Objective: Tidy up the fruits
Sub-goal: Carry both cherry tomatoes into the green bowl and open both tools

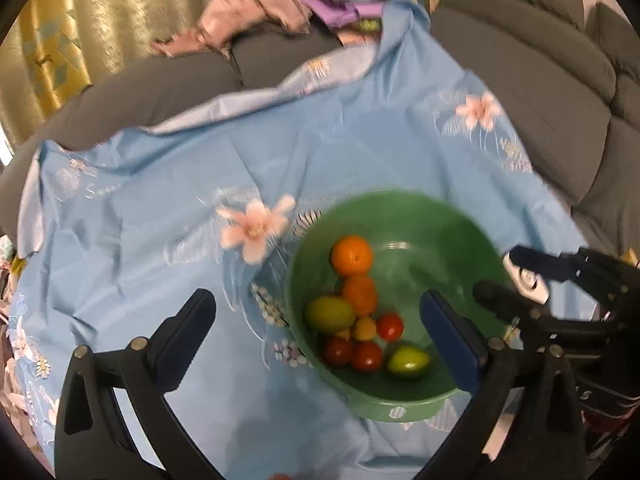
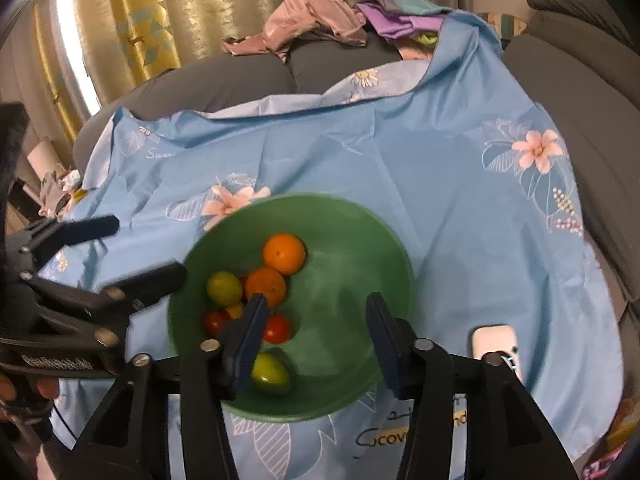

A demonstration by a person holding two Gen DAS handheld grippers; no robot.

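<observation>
A green bowl sits at four o'clock on a blue flowered cloth, holding two oranges, three red tomatoes, two green fruits and a small yellow one. The left gripper stands wide apart at six o'clock, gripping nothing. The right gripper enters at three o'clock.

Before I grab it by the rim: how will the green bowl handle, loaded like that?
The green bowl looks like rigid plastic, so the rim should hold. Its fruit sits loose and bunched to one side, so it will likely feel off-balance. The oranges and tomatoes are round and would probably roll if it tilts.
</observation>
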